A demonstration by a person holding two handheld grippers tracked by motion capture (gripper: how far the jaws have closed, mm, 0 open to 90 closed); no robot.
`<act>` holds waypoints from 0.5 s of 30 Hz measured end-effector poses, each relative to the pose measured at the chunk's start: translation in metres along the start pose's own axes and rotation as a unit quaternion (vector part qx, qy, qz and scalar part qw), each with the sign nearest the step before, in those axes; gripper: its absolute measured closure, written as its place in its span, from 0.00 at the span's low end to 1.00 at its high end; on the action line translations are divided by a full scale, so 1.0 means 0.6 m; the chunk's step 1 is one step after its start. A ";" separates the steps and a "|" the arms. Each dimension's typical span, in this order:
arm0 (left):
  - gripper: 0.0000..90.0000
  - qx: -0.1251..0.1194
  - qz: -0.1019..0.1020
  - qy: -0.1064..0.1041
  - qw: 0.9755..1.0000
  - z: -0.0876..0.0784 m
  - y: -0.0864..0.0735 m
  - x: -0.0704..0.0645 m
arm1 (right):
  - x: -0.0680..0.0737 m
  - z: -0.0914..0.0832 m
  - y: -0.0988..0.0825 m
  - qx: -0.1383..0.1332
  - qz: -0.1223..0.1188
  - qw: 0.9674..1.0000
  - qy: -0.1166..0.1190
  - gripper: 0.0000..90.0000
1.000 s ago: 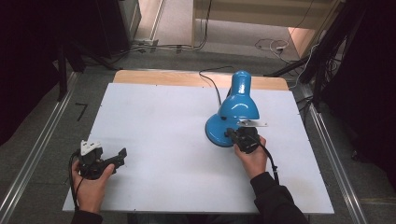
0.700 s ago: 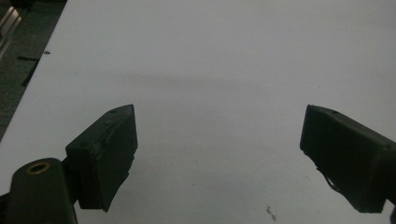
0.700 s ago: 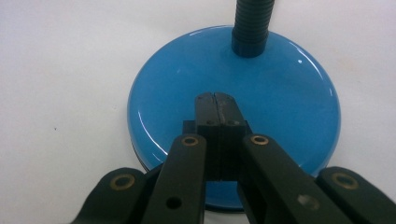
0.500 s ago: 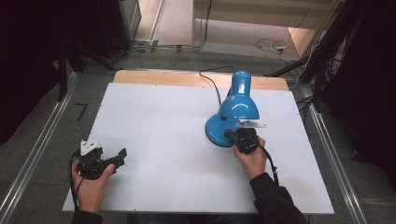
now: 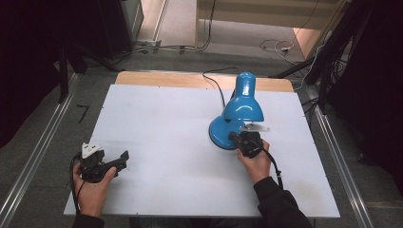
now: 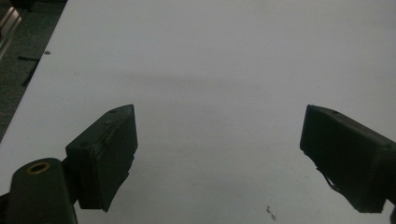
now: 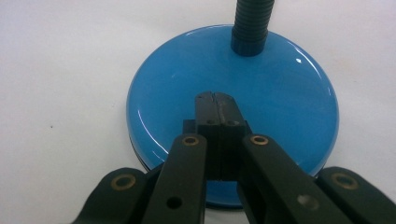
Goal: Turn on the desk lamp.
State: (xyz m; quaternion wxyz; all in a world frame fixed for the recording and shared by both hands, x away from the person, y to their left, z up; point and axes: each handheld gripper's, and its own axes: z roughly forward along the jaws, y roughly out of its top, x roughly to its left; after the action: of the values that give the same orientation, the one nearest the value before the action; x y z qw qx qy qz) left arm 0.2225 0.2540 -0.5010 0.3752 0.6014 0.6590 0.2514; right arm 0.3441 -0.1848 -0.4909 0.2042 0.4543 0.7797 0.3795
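Since the blue lamp on the table's right looks glossy, bottom-heavy, grip its ribbed neck — right gripper clenched, perhaps pressing its base; left gripper released.

left hand: at the near-left, forearm coming from the bottom edge | left tongs: jaws wide apart, pointing to the right, nothing between them | right hand: reaching forward, dark sleeve on the forearm | right tongs: jaws pressed together, tips pointing forward
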 end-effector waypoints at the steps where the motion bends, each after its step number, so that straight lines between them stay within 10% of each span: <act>1: 0.13 -0.001 0.000 0.000 1.000 0.000 0.000 0.000 | 0.001 0.000 0.000 0.000 -0.001 1.000 -0.001 0.98; 15: 0.13 -0.001 0.000 0.000 1.000 0.000 0.000 0.000 | 0.003 -0.002 -0.003 0.010 -0.006 1.000 0.004 0.98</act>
State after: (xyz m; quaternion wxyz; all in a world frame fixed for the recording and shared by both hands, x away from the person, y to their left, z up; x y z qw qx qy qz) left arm 0.2224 0.2540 -0.5009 0.3754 0.6010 0.6591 0.2519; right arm 0.3415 -0.1840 -0.4915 0.1984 0.4502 0.7870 0.3722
